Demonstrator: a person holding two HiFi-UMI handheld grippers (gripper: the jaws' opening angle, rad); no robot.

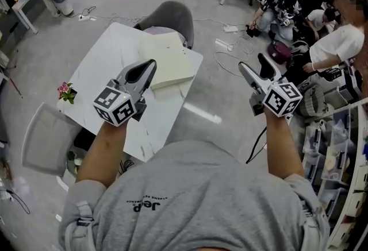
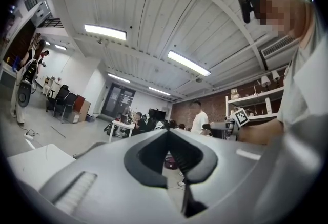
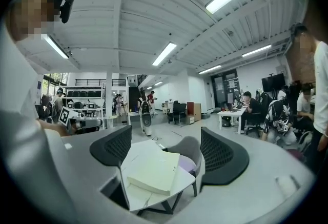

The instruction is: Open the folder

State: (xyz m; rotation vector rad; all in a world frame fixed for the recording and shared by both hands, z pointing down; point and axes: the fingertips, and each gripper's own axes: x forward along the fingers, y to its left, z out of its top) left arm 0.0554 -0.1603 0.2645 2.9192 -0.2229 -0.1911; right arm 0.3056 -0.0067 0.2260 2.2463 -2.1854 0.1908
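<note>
Looking down in the head view, a closed pale folder (image 1: 167,60) is seen lying flat on the white worktop (image 1: 109,66), toward its one o'clock corner. The left claw (image 1: 152,64) is held above the worktop at the folder's seven o'clock, aimed toward one o'clock, with its tips pressed together and nothing pinched. The right claw (image 1: 250,60) is held well apart at three o'clock, over the floor and off the worktop, with its jaws spread and empty. A grey chair (image 1: 169,14) is tucked in at the worktop's twelve o'clock edge.

Over to the left gripper view: the left claw (image 2: 167,131) is shown with both tips meeting and nothing between them. Only a corner of the worktop (image 2: 31,164) is caught, at eight o'clock.

Now the right gripper view: the right claw (image 3: 165,136) is shown spread wide. The folder (image 3: 154,169) is framed in the gap, but far beyond the pads and untouched, closed, on the worktop (image 3: 148,198). The grey chair (image 3: 187,148) is seen just behind, at the folder's one o'clock.
</note>
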